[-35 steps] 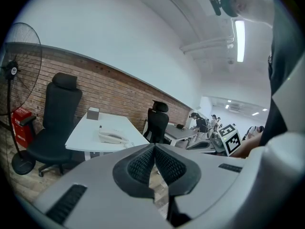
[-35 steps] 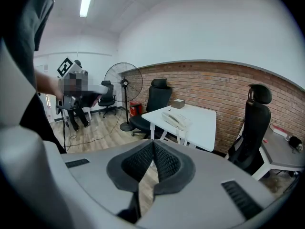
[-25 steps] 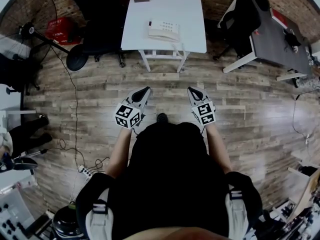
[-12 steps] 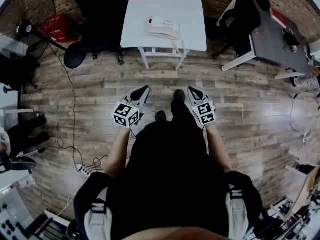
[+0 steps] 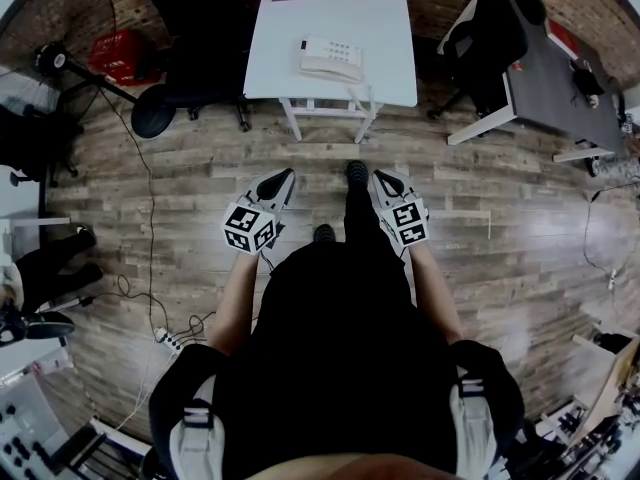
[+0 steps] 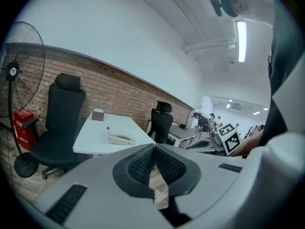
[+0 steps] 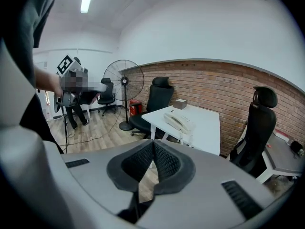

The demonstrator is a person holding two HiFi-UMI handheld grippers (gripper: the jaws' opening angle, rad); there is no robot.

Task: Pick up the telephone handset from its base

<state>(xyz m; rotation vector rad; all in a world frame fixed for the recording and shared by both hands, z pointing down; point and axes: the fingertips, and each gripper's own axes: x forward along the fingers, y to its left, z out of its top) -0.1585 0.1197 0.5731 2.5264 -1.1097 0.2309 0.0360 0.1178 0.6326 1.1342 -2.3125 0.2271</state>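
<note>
- Head view:
  - The phone (image 5: 330, 60) sits on the white table (image 5: 380, 8), close to the table's near edge. It is well ahead of both tools across open wood floor.
  - The handset (image 5: 328, 70) seems to lie along the near side of the base, with its long axis running left to right.
  - The left gripper (image 5: 284, 176) and right gripper (image 5: 385, 175) are held side by side and point toward the table. The phone is roughly midway between their lines, so neither looks clearly nearer.
  - A chair (image 5: 195, 28) crowds the table's left side, while the near side is free.
- Left gripper view:
  - The jaws of the left gripper (image 6: 154, 149) are pressed together with nothing between them.
  - The phone (image 6: 120, 137) lies far off, above and left of the tips.
  - The chair (image 6: 59, 123) stands to the left of the table.
- Right gripper view:
  - The right gripper (image 7: 153, 147) is also closed and empty.
  - The phone (image 7: 177, 121) lies well ahead, slightly right of the tips, and its coiled cord (image 7: 181, 136) hangs over the near edge.
  - A fan (image 7: 124, 80) stands well off to the left.
  - I judge that the person must step closer and open the jaws across the handset's narrow width.
</note>
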